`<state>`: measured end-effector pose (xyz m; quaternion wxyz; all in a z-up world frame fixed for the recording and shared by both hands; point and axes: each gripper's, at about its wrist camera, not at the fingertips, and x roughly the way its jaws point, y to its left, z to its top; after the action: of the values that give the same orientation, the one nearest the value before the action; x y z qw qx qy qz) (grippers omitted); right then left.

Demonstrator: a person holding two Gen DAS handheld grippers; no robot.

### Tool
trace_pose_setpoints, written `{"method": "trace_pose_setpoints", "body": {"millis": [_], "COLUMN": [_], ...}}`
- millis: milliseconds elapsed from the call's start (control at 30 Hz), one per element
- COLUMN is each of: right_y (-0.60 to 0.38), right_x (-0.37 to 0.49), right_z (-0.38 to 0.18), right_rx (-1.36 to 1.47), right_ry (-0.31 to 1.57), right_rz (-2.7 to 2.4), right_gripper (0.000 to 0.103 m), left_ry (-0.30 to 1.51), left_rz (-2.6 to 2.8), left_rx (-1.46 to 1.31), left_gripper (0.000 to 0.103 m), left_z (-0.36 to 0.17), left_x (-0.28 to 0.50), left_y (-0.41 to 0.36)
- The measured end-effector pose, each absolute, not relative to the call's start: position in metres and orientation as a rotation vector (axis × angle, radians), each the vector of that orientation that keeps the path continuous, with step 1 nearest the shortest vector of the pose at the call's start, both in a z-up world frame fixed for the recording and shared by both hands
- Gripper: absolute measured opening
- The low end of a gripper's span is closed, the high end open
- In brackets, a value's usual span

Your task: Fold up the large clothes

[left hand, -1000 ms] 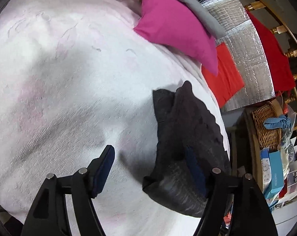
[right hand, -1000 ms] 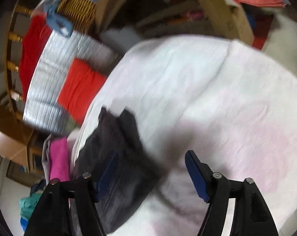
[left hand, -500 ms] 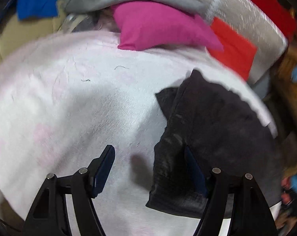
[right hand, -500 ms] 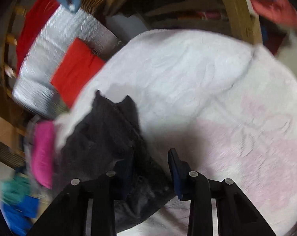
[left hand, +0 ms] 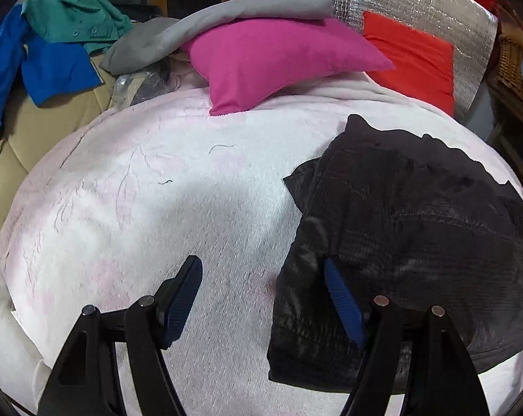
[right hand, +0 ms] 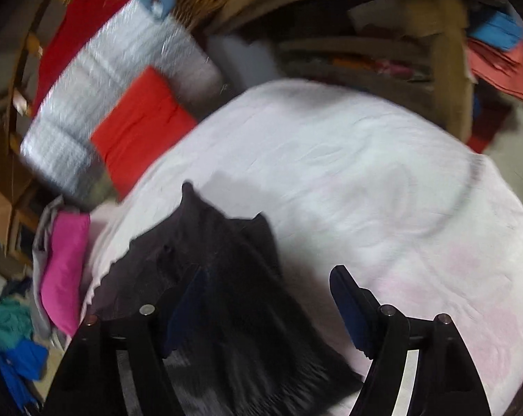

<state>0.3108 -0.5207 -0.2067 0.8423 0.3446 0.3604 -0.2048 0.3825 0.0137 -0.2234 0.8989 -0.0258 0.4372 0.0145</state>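
Flanking the folded black garment (left hand: 400, 228) on the white blanket (left hand: 157, 208), both claws apart; pink cushion (left hand: 275, 59) beyond.

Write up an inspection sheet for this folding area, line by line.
Surface: pale pink-white blanket, a few loose threads on it.
Job's things: dark garment lying folded on the blanket, at its edge.
Clutter: pink pillow, grey cloth, green garment and blue garment piled beyond the blanket.
Grippers: left claw open, holding nothing; right claw has just been opening, above the garment, not pinching it.
Cables: nothing seen.
Surroundings: silver foil mat with red cloth, wicker basket, wooden furniture.
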Motion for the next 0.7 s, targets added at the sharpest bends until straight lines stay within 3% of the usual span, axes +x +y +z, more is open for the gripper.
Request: {"method": "trace_pose_setpoints", "body": {"millis": [200,300,567,700], "right_y": [-0.518,-0.527,-0.528,-0.519], "right_x": [0.352,0.373,0.364,0.345], "right_z": [-0.217,-0.245,-0.237,-0.205], "right_rx": [0.622,0.653,0.675,0.638], "right_ry": [0.817,0.935,0.877,0.75], "right_rz": [-0.441,-0.47,-0.521,-0.55], "right_gripper": [0.078,0.077,0.076,0.075], "left_ry": [0.903,0.901,0.9,0.896], "left_rz": [0.033,0.035,0.04,0.043], "left_rx": [-0.024,-0.017,-0.005,-0.02], "left_gripper": [0.074,0.074,0.074,0.074], "left_z": [-0.226,-0.227,-0.225,-0.219], "left_x": [0.388,0.39,0.389,0.386], "left_y": [0.01,0.01,0.009,0.014]}}
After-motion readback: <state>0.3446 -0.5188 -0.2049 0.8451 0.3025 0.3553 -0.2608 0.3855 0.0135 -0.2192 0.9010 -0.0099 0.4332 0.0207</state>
